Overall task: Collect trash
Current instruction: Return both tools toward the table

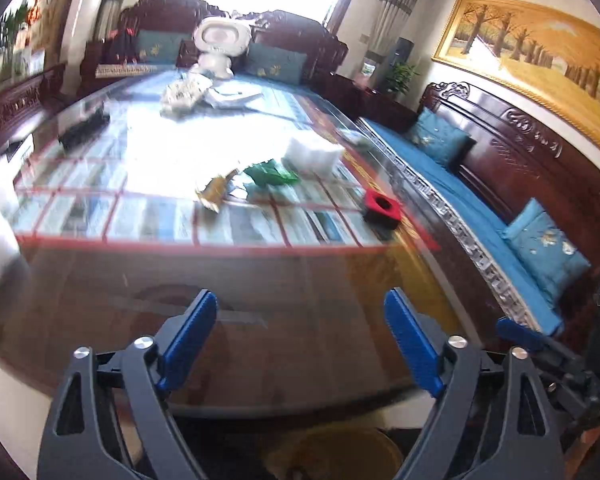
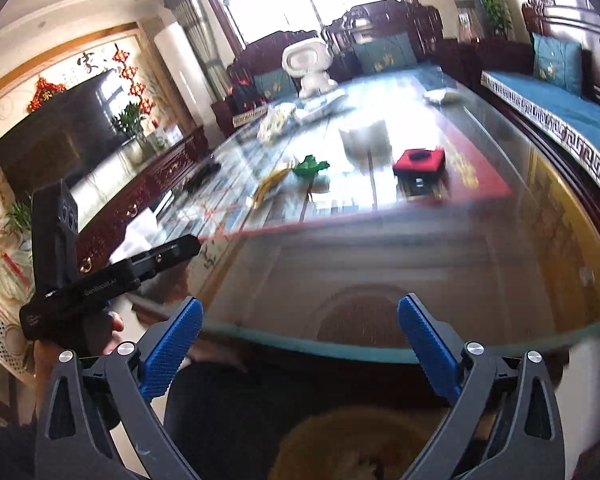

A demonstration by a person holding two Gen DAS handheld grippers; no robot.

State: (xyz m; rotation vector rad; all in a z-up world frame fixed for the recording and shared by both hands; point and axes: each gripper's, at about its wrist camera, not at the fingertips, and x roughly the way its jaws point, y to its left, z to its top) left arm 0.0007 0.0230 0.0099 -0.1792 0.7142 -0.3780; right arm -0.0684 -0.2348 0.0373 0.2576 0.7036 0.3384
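A long glass-topped table (image 1: pixel 260 280) was seen from its near end by both wrist cameras, with some motion blur. The left gripper (image 1: pixel 300 308) was held above the near edge, its blue fingers (image 1: pixel 192 332) spread wide apart with nothing between them. The right gripper (image 2: pixel 300 316) was held likewise over the near edge, its fingers (image 2: pixel 172 344) also wide apart and empty. In the right view the left gripper's black body was seen at the left side, held in a hand (image 2: pixel 112 328).

Near the middle of the table lay the trash: a crumpled green wrapper (image 1: pixel 272 174) and, just beside it on its left, a yellow wrapper (image 1: pixel 214 190). A white, blurred stack of what looked like tissues (image 1: pixel 312 154) stood just behind the green wrapper. A red and black box (image 1: pixel 382 208) sat near the right edge. A white robot-shaped figure (image 1: pixel 220 46) stood at the far end, with pale papers or bags (image 1: pixel 188 94) in front of it. Below the near edge, a yellowish bin (image 2: pixel 364 444) was partly seen between the fingers.
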